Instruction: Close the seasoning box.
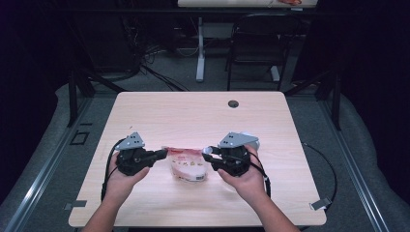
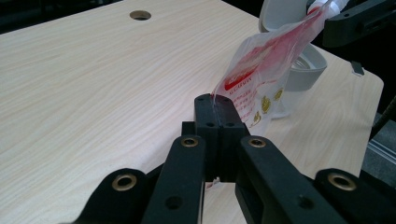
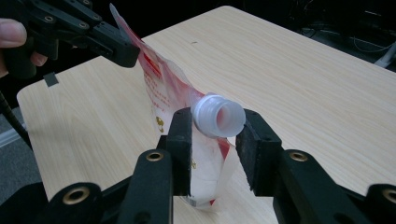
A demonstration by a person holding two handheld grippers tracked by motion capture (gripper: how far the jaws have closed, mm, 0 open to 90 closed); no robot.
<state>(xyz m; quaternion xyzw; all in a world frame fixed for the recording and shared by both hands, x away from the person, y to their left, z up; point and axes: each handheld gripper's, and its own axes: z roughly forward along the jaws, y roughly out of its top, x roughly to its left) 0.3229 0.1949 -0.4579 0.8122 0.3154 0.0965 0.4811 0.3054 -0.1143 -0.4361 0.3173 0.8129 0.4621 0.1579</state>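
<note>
Above the table (image 1: 145, 111), your left gripper (image 2: 215, 122) pinches the red-printed spout pouch (image 3: 163, 93) corner; your right gripper (image 3: 217, 140) clamps its white spout (image 3: 219, 115).

The high view looks forward and down over the whole surface (image 1: 203, 116) from the person's side. Each gripper view sits close behind its own claw, looking along the jaws at low angle. All three views share the red-printed pouch (image 1: 187, 164) (image 2: 261, 79) (image 3: 163, 93).

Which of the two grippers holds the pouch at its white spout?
The right gripper does: its jaws sit on either side of the white spout. The left gripper pinches the pouch at its flat corner.
</note>
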